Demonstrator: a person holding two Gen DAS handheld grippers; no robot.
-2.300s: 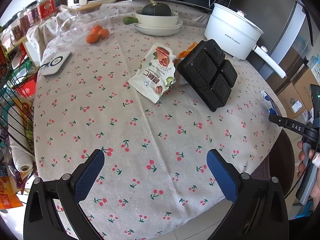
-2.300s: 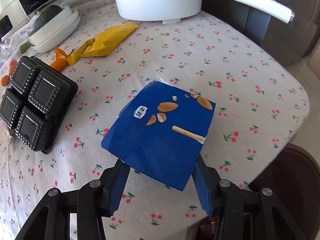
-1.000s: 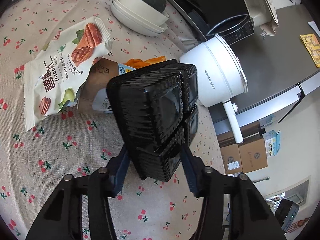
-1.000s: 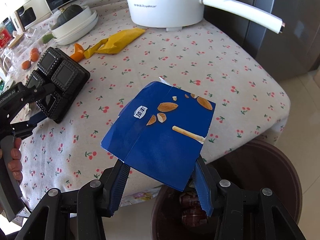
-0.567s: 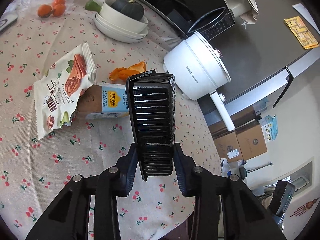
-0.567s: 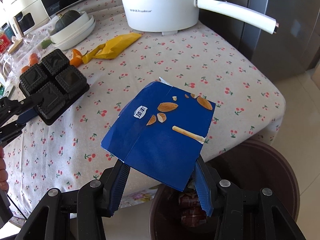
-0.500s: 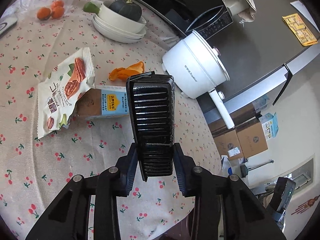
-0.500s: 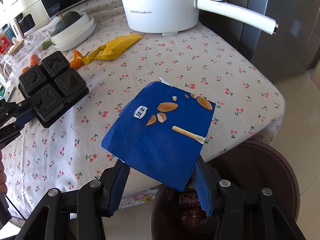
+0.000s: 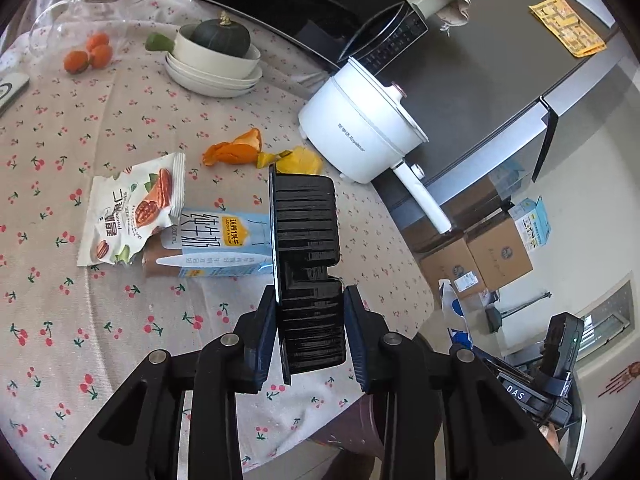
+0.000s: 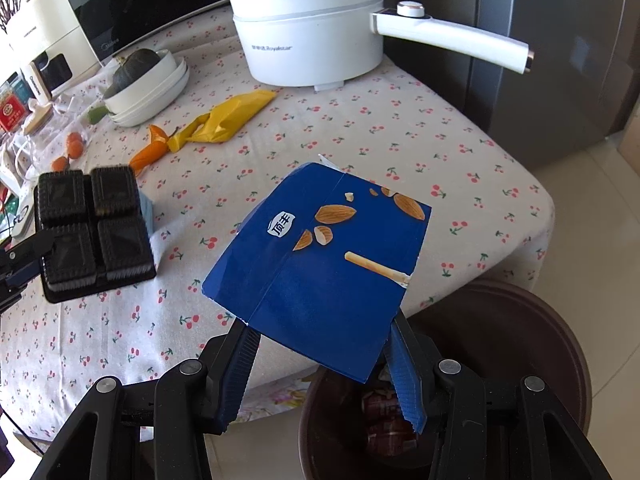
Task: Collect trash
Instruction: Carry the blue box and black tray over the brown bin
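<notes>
The left tool [image 9: 310, 330] pinches the black plastic tray [image 9: 306, 264] edge-on, jaws just tightened; the right tool [image 10: 320, 356] clamps a blue snack box [image 10: 324, 264] above the brown bin [image 10: 520, 344]. The tray, gripped by one end, could pivot and drop short of the bin (onto the counter [image 10: 400, 132]).

place: I read this as a home kitchen | evidence: table [image 9: 100, 340] under a cherry-print cloth | white electric pot [image 9: 360, 136] | microwave [image 9: 320, 8] | stacked bowls [image 9: 212, 68] holding a dark squash [image 9: 220, 36] | grey fridge [image 9: 500, 60] | cardboard boxes [image 9: 476, 264] on the floor
</notes>
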